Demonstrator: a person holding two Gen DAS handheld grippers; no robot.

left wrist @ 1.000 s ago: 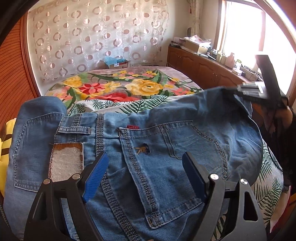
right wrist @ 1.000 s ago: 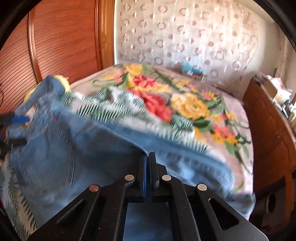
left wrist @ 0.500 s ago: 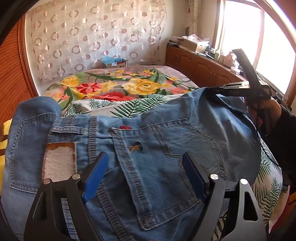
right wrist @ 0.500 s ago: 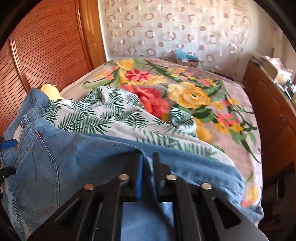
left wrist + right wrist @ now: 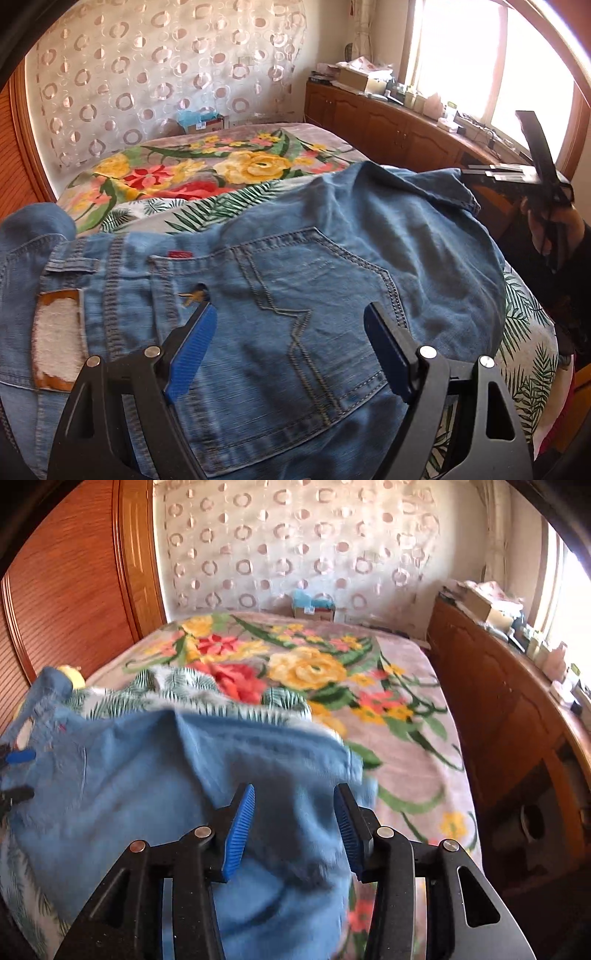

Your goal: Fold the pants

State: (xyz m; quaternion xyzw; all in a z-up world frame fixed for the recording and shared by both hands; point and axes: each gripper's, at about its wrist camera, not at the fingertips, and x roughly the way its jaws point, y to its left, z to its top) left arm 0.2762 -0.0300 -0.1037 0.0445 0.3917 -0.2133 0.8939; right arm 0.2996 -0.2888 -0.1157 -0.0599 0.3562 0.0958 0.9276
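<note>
Blue denim pants (image 5: 295, 280) lie on the bed, back pockets up, with a leg folded over them. My left gripper (image 5: 288, 332) is open just above the seat of the pants, holding nothing. My right gripper (image 5: 293, 812) is open over the far folded edge of the pants (image 5: 184, 775), with the denim lying loose between its blue pads (image 5: 238, 823). The right gripper also shows in the left wrist view (image 5: 517, 177), at the right edge of the pants. The left gripper's tips show at the left in the right wrist view (image 5: 16, 775).
The bed has a floral blanket (image 5: 369, 686) and a palm-leaf sheet (image 5: 528, 332) under the pants. A wooden cabinet (image 5: 509, 720) with clutter runs along the right side. A wooden wardrobe (image 5: 74, 590) stands at the left. A tissue box (image 5: 203, 120) sits at the bedhead.
My right gripper was shut on the pants edge, then opened and let the denim drop onto the bed. My left gripper stayed open over the seat.
</note>
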